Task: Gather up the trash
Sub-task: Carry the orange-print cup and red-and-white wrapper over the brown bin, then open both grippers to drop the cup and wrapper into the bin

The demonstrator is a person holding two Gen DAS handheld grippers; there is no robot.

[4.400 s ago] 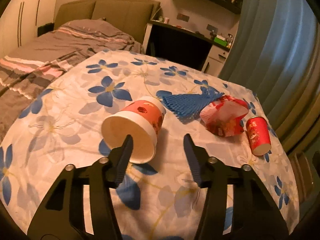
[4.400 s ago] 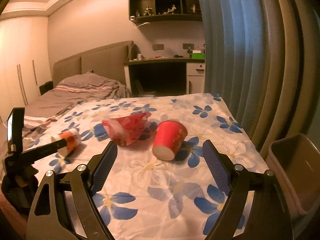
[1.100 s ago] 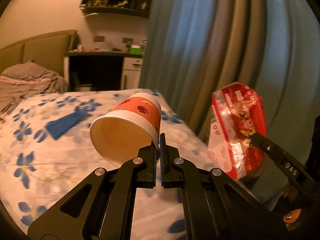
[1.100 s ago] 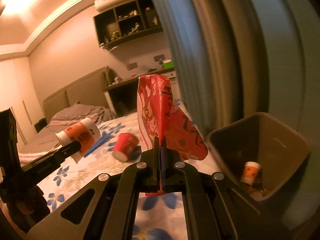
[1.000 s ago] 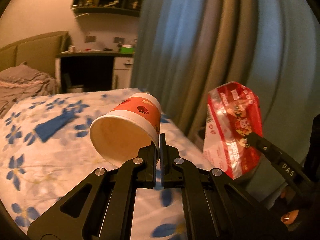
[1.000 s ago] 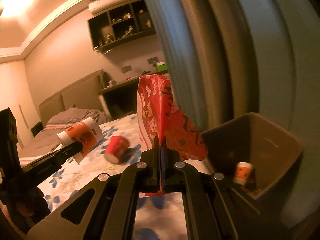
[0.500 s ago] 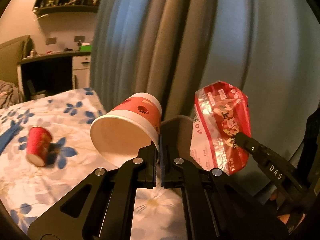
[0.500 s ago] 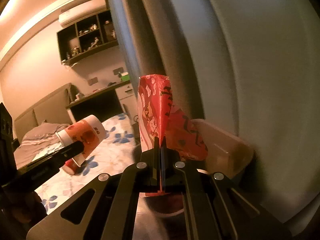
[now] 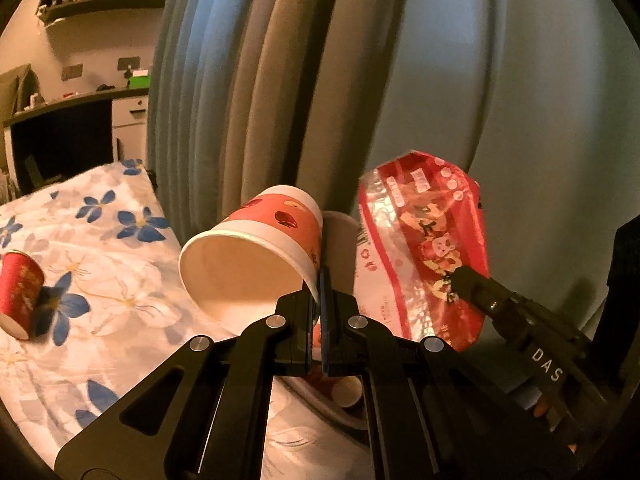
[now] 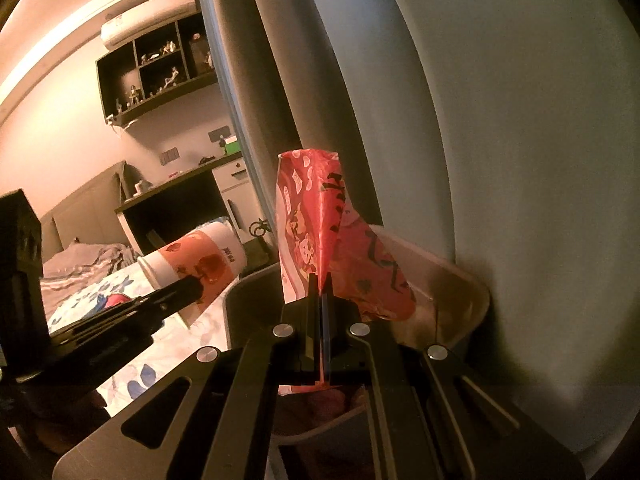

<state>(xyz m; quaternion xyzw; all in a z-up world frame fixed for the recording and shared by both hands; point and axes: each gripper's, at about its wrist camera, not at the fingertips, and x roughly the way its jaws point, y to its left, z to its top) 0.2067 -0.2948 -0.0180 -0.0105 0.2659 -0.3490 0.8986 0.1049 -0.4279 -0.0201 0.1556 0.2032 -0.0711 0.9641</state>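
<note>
My left gripper (image 9: 319, 280) is shut on the rim of a white and orange paper cup (image 9: 256, 256), held tilted in the air over the near edge of the trash bin (image 9: 340, 416). The cup also shows in the right wrist view (image 10: 196, 260). My right gripper (image 10: 320, 284) is shut on a red snack bag (image 10: 320, 224), held upright over the grey bin (image 10: 444, 280). The bag also shows in the left wrist view (image 9: 420, 248), with the right gripper (image 9: 460, 280) clamped on it. A small cup (image 9: 346, 390) lies inside the bin.
A small red cup (image 9: 18, 292) lies on its side on the floral bedsheet (image 9: 100, 280) at the left. Heavy grey-blue curtains (image 9: 280, 80) hang right behind the bin. A desk and shelves stand at the far wall (image 10: 160, 80).
Both grippers swung right from over the bed toward the curtains, carrying the cup and the bag. The bin now lies directly under them. Both grips are unchanged.
</note>
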